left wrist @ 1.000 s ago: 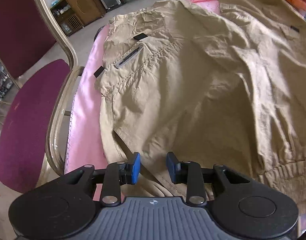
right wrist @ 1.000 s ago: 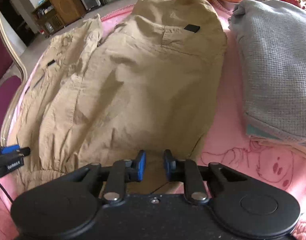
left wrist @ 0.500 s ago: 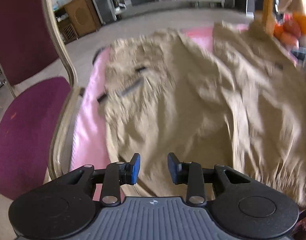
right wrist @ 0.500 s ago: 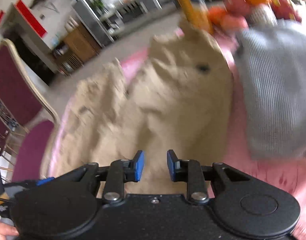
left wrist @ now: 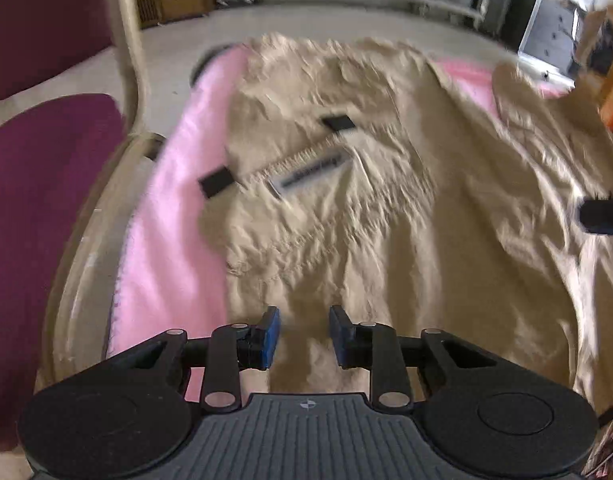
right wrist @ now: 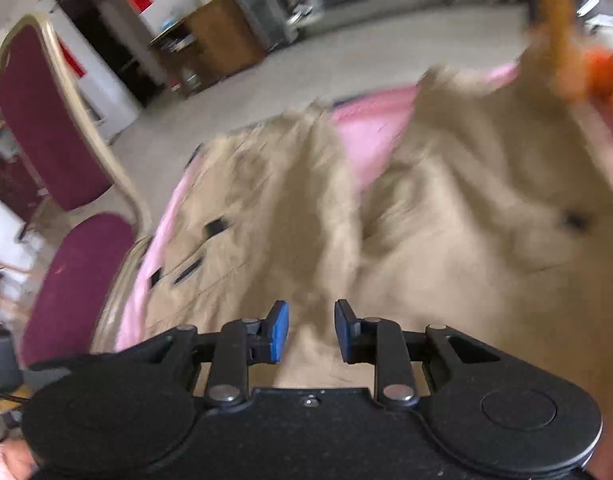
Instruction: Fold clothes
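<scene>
Both grippers swing toward the jacket's upper left – no grasp yet.
The tan jacket [left wrist: 386, 200] lies spread on the pink-covered surface [left wrist: 174, 208]; since a second ago, left gripper [left wrist: 304, 336] and right gripper [right wrist: 310, 332] have left its hem, jaws slightly apart, empty.

Daylight is bright and soft, both fisheye views motion-blurred, worst over the jacket [right wrist: 446, 240] in the right view.
</scene>
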`<state>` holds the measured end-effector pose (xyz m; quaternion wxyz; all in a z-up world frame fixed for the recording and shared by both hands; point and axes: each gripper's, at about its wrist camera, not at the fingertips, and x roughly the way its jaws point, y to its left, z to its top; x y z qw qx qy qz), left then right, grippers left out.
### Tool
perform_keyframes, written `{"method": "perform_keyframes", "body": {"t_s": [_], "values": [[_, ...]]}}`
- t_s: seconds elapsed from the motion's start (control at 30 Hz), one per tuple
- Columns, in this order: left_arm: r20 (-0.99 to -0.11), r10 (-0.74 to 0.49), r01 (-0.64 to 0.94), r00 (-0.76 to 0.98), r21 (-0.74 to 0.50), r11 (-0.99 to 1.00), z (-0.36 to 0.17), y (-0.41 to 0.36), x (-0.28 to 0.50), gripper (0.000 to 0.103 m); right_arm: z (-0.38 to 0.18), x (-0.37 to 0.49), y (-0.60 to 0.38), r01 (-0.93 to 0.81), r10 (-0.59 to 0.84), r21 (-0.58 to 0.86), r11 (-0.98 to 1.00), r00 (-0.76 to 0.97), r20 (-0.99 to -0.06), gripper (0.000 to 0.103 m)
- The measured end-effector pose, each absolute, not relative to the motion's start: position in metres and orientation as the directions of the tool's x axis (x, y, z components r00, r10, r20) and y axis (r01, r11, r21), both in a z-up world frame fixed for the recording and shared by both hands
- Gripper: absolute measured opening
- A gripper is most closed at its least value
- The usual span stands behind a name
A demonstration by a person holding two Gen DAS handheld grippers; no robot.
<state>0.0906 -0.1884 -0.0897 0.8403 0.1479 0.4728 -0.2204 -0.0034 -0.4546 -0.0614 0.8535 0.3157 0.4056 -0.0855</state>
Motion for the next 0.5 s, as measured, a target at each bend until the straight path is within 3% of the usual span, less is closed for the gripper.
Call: {"method": "perform_keyframes", "body": {"t_s": [0.1,0.13,0.17,0.2,0.3,0.5], "values": [[-0.865,-0.187,0.487,0.466,0.074,0.87,-0.094,-0.192,0.094,0.035,-0.094,0.013,-0.454,0.484,0.051,0.425,0.765,0.612,-0.789,0.022],[-0.867,-0.178,0.473,0.465,0.073,0.878,-0.093,-0.191,0.095,0.035,-0.104,0.017,-0.454,0.52,0.013,0.388,0.761,0.587,-0.81,0.016],[-0.868,-0.171,0.466,0.467,0.077,0.881,-0.093,-0.191,0.095,0.035,-0.105,0.016,-0.454,0.528,-0.02,0.353,0.772,0.576,-0.817,0.001],[-0.866,-0.166,0.464,0.472,0.084,0.882,-0.093,-0.191,0.094,0.034,-0.105,0.014,-0.454,0.532,-0.052,0.319,0.784,0.569,-0.821,0.0],[-0.851,-0.139,0.46,0.506,0.13,0.879,-0.093,-0.19,0.089,0.034,-0.082,-0.001,-0.449,0.556,-0.179,0.177,0.812,0.526,-0.831,0.013],[-0.821,-0.202,0.462,0.533,0.083,0.883,-0.079,-0.177,0.07,0.034,-0.003,-0.097,-0.457,0.542,-0.19,0.289,0.789,0.663,-0.725,0.025]]}}
